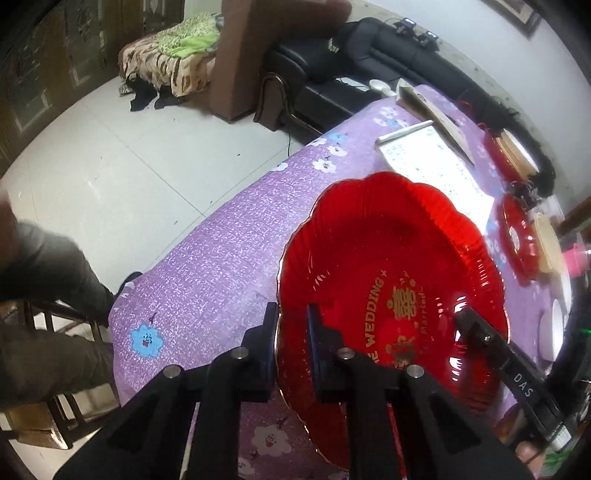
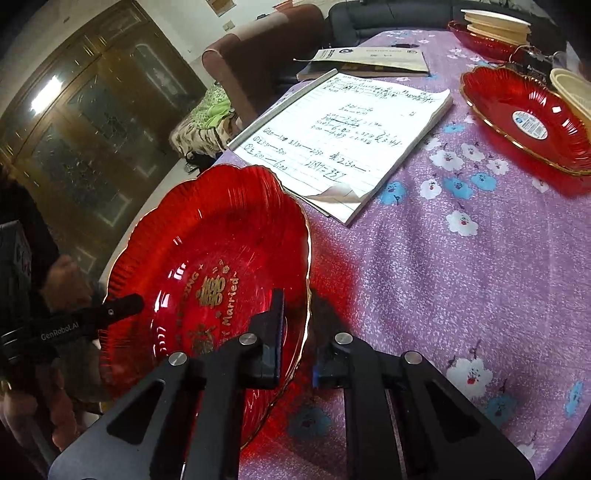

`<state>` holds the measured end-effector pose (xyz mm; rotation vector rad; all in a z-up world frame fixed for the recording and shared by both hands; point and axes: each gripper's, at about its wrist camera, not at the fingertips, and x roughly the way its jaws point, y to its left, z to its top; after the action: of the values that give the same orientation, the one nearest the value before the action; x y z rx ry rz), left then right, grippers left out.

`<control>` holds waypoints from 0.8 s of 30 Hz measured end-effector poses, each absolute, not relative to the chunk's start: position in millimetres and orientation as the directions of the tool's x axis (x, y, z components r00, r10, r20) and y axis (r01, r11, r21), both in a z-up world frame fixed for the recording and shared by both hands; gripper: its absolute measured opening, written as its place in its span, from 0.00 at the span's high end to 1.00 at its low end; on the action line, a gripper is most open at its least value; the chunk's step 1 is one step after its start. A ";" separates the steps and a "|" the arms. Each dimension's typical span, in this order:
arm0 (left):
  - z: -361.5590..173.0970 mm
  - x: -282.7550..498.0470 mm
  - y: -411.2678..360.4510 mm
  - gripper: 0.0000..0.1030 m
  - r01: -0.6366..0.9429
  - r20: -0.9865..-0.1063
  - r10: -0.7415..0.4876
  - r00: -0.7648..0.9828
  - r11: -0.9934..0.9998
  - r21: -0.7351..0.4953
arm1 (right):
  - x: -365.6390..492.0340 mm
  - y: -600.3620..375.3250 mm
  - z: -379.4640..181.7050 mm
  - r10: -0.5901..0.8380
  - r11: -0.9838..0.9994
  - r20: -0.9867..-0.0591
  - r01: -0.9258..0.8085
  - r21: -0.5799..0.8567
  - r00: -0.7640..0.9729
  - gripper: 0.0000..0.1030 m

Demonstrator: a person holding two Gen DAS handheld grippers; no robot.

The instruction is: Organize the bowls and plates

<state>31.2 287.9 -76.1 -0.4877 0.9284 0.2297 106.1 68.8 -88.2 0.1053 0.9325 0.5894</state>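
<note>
A large red scalloped plate (image 1: 391,266) with gold wedding lettering is held tilted above the purple flowered tablecloth (image 1: 221,258). My left gripper (image 1: 293,332) is shut on its left rim, one finger on each face. My right gripper (image 2: 297,332) is shut on the opposite rim of the same plate (image 2: 214,258). Each gripper's finger shows in the other's view. A second red plate (image 2: 528,122) lies on the cloth at the far right, with a cream bowl (image 2: 572,92) beside it.
An open written notebook (image 2: 343,140) lies just beyond the held plate, with a booklet (image 2: 369,62) behind it. A red dish with stacked cream bowls (image 2: 495,26) stands at the table's far end. White dishes (image 1: 554,325) sit at the right. A sofa (image 1: 332,74) and a chair (image 1: 55,424) border the table.
</note>
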 end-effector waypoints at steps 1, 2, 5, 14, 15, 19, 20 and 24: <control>-73.9 30.3 285.5 0.88 -0.387 -0.808 -0.017 0.589 0.872 -0.301 | 101.2 66.4 -84.7 0.514 0.842 -0.718 -0.435 0.318 0.469 0.90; -70.0 28.7 281.9 0.88 -0.378 -0.803 -0.012 0.596 0.878 -0.294 | 96.6 63.2 -81.4 0.509 0.845 -0.711 -0.438 0.306 0.485 0.90; -54.0 23.4 264.5 0.88 -0.334 -0.780 0.006 0.626 0.905 -0.262 | 82.9 49.0 -70.2 0.499 0.855 -0.690 -0.430 0.291 0.524 0.90; -68.6 39.3 242.0 0.86 -0.279 -0.804 -0.031 0.594 0.929 -0.242 | 85.8 14.0 -77.2 0.470 0.878 -0.735 -0.347 0.331 0.489 0.88; -71.6 40.1 243.9 0.85 -0.294 -0.811 -0.019 0.584 0.927 -0.234 | 89.7 17.0 -83.0 0.478 0.873 -0.742 -0.346 0.344 0.470 0.86; -72.3 31.2 256.9 0.73 -0.343 -0.816 0.010 0.578 0.910 -0.232 | 90.5 26.6 -88.9 0.472 0.872 -0.748 -0.373 0.317 0.467 0.85; -67.4 24.9 261.8 0.70 -0.371 -0.815 0.044 0.577 0.904 -0.214 | 88.5 25.3 -85.7 0.471 0.872 -0.744 -0.378 0.312 0.474 0.85; -36.5 0.2 261.7 0.66 -0.411 -0.764 0.155 0.626 0.898 -0.155 | 78.6 -2.8 -65.4 0.481 0.871 -0.696 -0.379 0.312 0.533 0.77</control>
<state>0.2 261.7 -36.5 -0.3316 0.8350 0.3315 78.6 -2.8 -65.4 0.1285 0.8691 0.5144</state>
